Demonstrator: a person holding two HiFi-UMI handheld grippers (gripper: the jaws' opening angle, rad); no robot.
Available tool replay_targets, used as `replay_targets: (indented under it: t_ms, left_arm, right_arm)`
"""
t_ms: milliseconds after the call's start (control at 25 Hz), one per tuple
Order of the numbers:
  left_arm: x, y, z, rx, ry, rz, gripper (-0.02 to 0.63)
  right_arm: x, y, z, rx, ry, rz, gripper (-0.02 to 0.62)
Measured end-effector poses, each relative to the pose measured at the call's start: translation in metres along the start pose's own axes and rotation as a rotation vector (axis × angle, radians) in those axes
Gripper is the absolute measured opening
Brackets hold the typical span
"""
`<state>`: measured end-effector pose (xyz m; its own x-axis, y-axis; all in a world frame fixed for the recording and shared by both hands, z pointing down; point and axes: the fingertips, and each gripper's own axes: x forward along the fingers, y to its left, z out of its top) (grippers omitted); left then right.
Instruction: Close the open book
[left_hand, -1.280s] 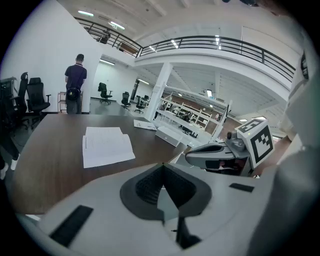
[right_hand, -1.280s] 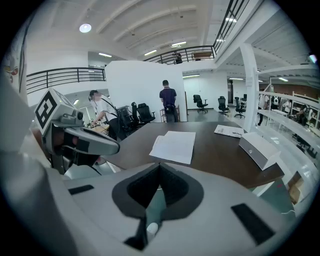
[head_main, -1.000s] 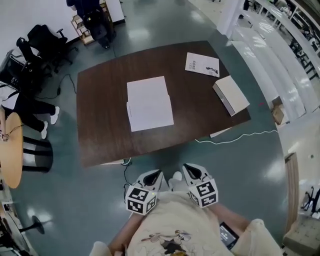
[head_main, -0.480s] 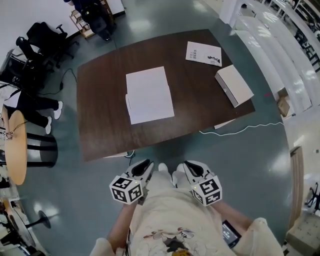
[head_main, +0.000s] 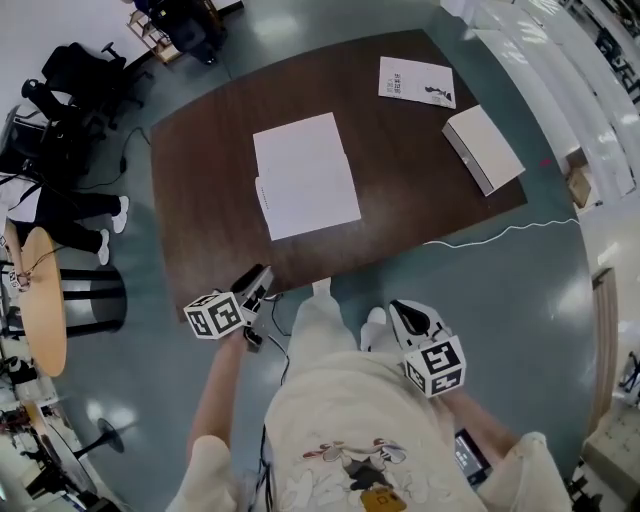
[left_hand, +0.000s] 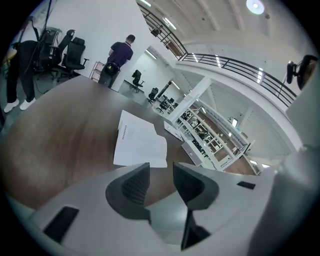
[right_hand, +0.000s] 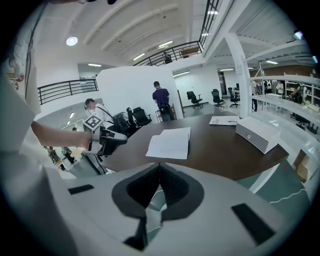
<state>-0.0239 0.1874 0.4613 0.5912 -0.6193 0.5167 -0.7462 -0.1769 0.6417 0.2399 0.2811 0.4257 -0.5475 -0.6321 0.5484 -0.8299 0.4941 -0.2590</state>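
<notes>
Grey jaws of the left gripper are opening, and nothing stands between them; only bare wood shows in the gap. The right gripper has its jaws pressed together and empty, and it hangs low by the person's hip in the head view, clear of the table.

From above, the left gripper is over the near edge of the brown table and points toward the open book. The book lies flat around the middle of the table, well apart from both grippers. Its white pages face up as two leaves, one beyond the other, with the fold running roughly across the person's line of reach.

The step in hand appears to be the approach. To do it well, the left jaws should probably be fully spread before they come low to the near leaf's free edge. One jaw needs to slide under that edge rather than press down on it, since thin pages likely buckle. The leaf can then be swung over the fold in an arc. The white box and the leaflet sit well off to the right, out of that path.
</notes>
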Motion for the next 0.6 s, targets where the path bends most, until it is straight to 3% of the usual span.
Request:
replay_targets:
  t_ms: [160,400,600]
  left_arm:
    - [0.036,0.039,0.036,-0.077,0.037,-0.078,0.137]
    - [0.080,0.104,0.065,-0.140,0.207,-0.160,0.172]
    - [0.115,0.132,0.077,-0.207,0.294,-0.232,0.179]
  right_arm:
    - [0.028,-0.016,0.020,0.039,-0.002,-0.061,0.006]
    - [0.070,-0.016,0.056,0.111,0.021,-0.119,0.006]
    - [0.095,-0.008,0.063,0.120,0.050,-0.159,0.006]
